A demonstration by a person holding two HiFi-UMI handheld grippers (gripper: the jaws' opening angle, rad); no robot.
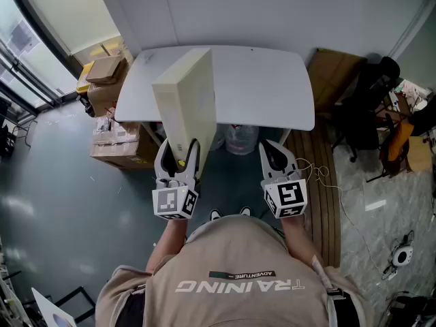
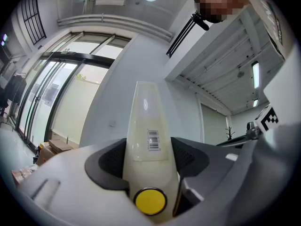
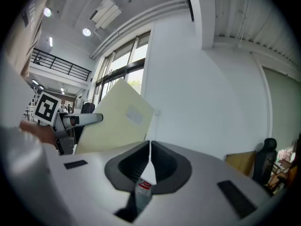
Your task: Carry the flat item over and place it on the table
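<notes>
**Head view: flat item in your left gripper, short of the table**

Head view has you standing at the near edge of the white table (image 1: 272,80). Your left gripper (image 1: 178,150) is clamped on the lower end of the cream flat item (image 1: 187,94). The item stands on edge, its narrow side toward the camera, and reaches forward from the gripper so that it overlaps the table top in this view. Whether its far end touches the top cannot be told.

In the left gripper view, the left gripper (image 2: 148,150) has both dark pads pressed against the faces of the flat item (image 2: 146,112). The jaws stand only as far apart as the item is thick. A barcode label (image 2: 153,140) sits on the narrow side, and a round yellow sticker (image 2: 150,200) lies closer to the camera.

Your right gripper (image 1: 276,153) is level beside the left one and well apart from the item. In the right gripper view, the right gripper (image 3: 149,160) has its jaw tips met and nothing pinched between them. The flat item (image 3: 117,121) is off to that view's left.

Cardboard boxes (image 1: 107,73) are stacked past the table's left end. A clear bottle (image 1: 240,138) stands under the table, and a dark chair (image 1: 371,94) is at the right.
</notes>
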